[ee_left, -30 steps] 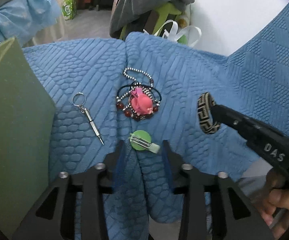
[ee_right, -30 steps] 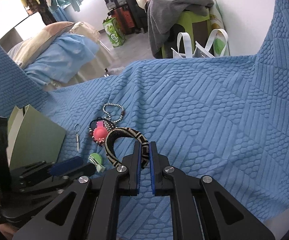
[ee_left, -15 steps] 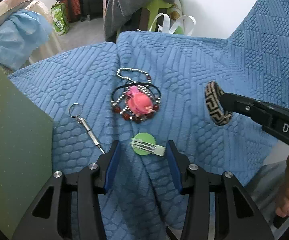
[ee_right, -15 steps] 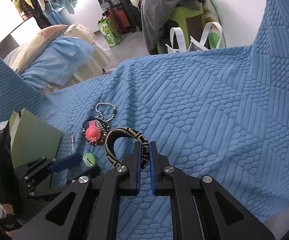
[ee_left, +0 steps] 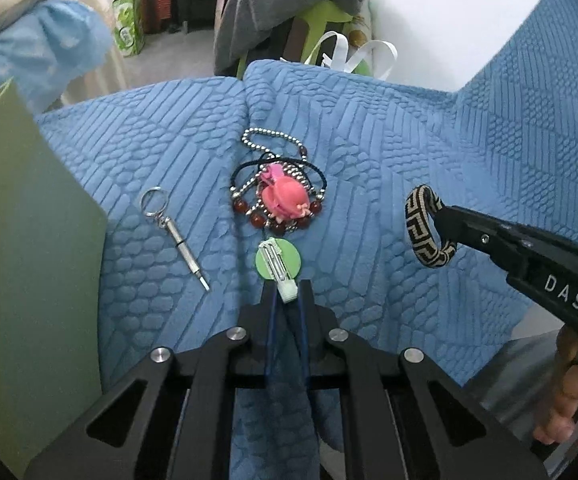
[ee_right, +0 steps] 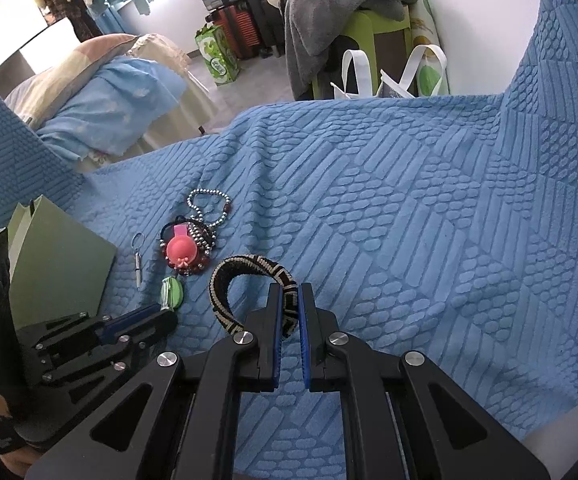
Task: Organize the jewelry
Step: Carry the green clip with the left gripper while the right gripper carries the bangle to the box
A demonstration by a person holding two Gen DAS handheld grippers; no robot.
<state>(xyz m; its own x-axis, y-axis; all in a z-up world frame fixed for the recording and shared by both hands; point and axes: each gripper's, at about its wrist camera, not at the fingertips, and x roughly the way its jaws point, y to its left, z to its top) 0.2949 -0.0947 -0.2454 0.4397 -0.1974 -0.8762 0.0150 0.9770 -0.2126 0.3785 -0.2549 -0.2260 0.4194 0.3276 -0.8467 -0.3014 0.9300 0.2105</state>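
My left gripper [ee_left: 287, 289] is shut on the white end of a green round hair clip [ee_left: 279, 259] that lies on the blue blanket [ee_left: 369, 152]; the clip also shows in the right wrist view [ee_right: 172, 293]. My right gripper [ee_right: 289, 294] is shut on a black-and-beige woven bangle [ee_right: 245, 276] and holds it above the blanket; it shows to the right in the left wrist view [ee_left: 425, 226]. A pile of bead bracelets with a pink ornament [ee_left: 283, 200] lies just beyond the clip. A small keyring screwdriver [ee_left: 175, 236] lies left of it.
A green box lid [ee_left: 29, 240] stands at the left, close to my left gripper. Beyond the blanket's far edge are a white tote bag [ee_right: 385, 68], a chair with grey clothes [ee_right: 341, 4] and a bed with bedding [ee_right: 101, 92].
My left gripper has closed from open onto the green clip's end; the clip has turned lengthwise toward me. The right gripper still holds the bangle, nearly in place.
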